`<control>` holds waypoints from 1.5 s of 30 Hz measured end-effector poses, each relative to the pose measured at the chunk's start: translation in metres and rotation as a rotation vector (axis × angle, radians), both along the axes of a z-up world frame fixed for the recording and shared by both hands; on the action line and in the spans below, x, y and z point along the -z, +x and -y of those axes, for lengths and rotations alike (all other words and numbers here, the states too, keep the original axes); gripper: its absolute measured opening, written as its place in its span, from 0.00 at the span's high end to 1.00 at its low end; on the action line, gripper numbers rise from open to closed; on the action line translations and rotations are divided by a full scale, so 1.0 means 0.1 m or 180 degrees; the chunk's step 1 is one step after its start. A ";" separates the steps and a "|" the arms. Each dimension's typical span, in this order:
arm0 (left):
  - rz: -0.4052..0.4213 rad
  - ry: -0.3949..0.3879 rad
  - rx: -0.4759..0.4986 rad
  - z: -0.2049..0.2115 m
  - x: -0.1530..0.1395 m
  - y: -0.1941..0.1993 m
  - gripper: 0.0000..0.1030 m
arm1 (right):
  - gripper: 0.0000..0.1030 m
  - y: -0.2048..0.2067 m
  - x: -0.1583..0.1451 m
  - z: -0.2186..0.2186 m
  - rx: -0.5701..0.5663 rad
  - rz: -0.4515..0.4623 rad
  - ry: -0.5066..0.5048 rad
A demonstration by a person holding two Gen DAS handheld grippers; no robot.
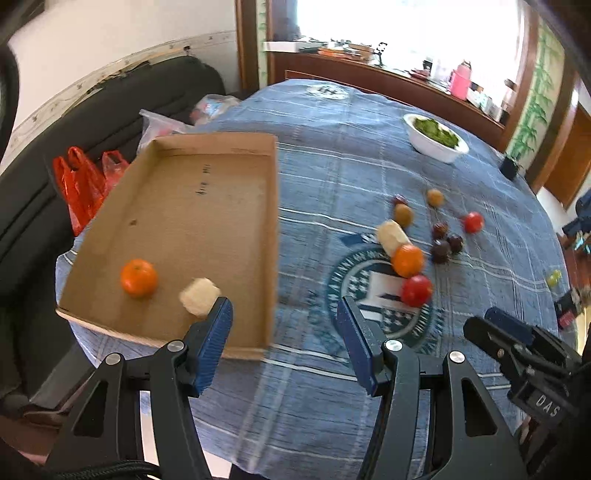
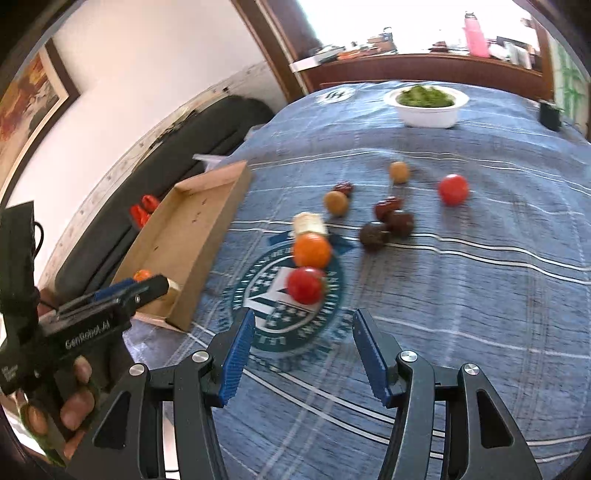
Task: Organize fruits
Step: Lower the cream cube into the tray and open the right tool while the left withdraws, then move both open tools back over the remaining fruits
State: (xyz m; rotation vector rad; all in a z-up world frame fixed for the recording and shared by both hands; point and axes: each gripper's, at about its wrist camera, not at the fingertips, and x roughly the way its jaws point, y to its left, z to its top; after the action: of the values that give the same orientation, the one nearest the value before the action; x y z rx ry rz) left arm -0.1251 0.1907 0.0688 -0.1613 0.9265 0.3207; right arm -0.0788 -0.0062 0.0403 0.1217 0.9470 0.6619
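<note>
Probably a home: sofa (image 1: pixel 110 110), clothed table (image 1: pixel 332 155).

Bright window (image 1: pixel 406 29) over a wooden ledge (image 1: pixel 388 79), white wall (image 2: pixel 147 66), dark sofa (image 1: pixel 92 122) beside a blue-clothed table (image 2: pixel 480 295).

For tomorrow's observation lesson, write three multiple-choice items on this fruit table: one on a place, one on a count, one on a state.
1. Where does the white bowl of greens stand?
A. inside the cardboard tray
B. at the table's far end
C. on the sofa

2. How many pieces of fruit lie in the cardboard tray?
A. none
B. two
C. five

3. How is the right gripper?
A. jaws apart, holding nothing
B. clamped on a tomato
C. clamped on an orange

Answers:
1 B, beyond the loose fruit.
2 B, an orange and a pale peeled piece.
3 A, only cloth shows between the jaws.
</note>
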 end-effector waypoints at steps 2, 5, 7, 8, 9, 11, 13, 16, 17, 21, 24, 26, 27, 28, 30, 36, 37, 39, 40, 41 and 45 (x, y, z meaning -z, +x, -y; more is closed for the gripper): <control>-0.0019 0.0017 0.0073 0.13 0.03 0.00 0.44 | 0.44 -0.02 0.01 0.07 0.0058 0.0003 0.0009; -0.0054 0.0028 0.0185 0.27 0.07 0.00 0.44 | 0.44 -0.04 0.03 0.19 0.0136 0.0002 0.0009; -0.0060 0.0077 0.0222 0.35 0.08 -0.01 0.44 | 0.44 -0.05 0.04 0.24 0.0172 0.0004 0.0021; -0.0062 0.0095 0.0239 0.38 0.08 -0.01 0.44 | 0.44 -0.06 0.04 0.28 0.0193 0.0010 0.0026; -0.0062 0.0099 0.0255 0.41 0.09 -0.01 0.44 | 0.44 -0.07 0.03 0.30 0.0206 0.0011 0.0035; -0.0064 0.0103 0.0272 0.44 0.09 -0.02 0.44 | 0.44 -0.07 0.03 0.33 0.0229 0.0015 0.0040; -0.0068 0.0111 0.0287 0.47 0.10 -0.03 0.44 | 0.44 -0.08 0.04 0.37 0.0245 0.0028 0.0048; -0.0085 0.0096 0.0316 0.51 0.13 -0.03 0.44 | 0.44 -0.09 0.05 0.42 0.0277 0.0039 0.0057; -0.0096 0.0073 0.0335 0.52 0.15 -0.03 0.44 | 0.44 -0.10 0.06 0.44 0.0291 0.0042 0.0058; -0.0158 -0.0046 0.0396 0.55 0.24 -0.02 0.44 | 0.44 -0.12 0.09 0.50 0.0352 0.0040 0.0043; -0.0195 -0.0076 0.0445 0.58 0.31 0.00 0.44 | 0.44 -0.12 0.14 0.53 0.0386 0.0013 0.0028; -0.0219 -0.0094 0.0459 0.60 0.35 0.01 0.44 | 0.44 -0.11 0.16 0.55 0.0405 -0.0009 0.0019; -0.0226 -0.0109 0.0467 0.60 0.36 0.02 0.44 | 0.44 -0.11 0.18 0.55 0.0411 -0.0015 0.0018; -0.0238 -0.0130 0.0476 0.60 0.37 0.03 0.44 | 0.44 -0.11 0.19 0.56 0.0414 -0.0017 0.0018; -0.0265 -0.0190 0.0503 0.60 0.40 0.05 0.44 | 0.44 -0.10 0.20 0.57 0.0419 -0.0022 0.0021; -0.0286 -0.0302 0.0608 0.61 0.45 0.17 0.44 | 0.46 -0.03 0.22 0.60 0.0462 -0.0027 -0.0001; -0.0294 -0.0313 0.0626 0.62 0.47 0.20 0.44 | 0.46 -0.02 0.23 0.60 0.0467 -0.0023 -0.0011; -0.0338 -0.0356 0.0681 0.65 0.50 0.30 0.44 | 0.46 0.03 0.23 0.61 0.0504 0.0009 -0.0048; -0.0342 -0.0374 0.0697 0.66 0.51 0.33 0.44 | 0.46 0.05 0.22 0.62 0.0533 0.0029 -0.0061; -0.0352 -0.0388 0.0711 0.68 0.53 0.37 0.44 | 0.46 0.09 0.21 0.63 0.0569 0.0052 -0.0064; -0.0369 -0.0435 0.0775 0.75 0.54 0.53 0.44 | 0.46 0.34 0.16 0.67 0.0676 0.0077 -0.0083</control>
State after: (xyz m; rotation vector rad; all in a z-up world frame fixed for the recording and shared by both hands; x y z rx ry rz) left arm -0.0725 0.1161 0.0151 -0.1544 1.0717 0.0415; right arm -0.0452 -0.0734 0.0247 0.1879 0.9046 0.4541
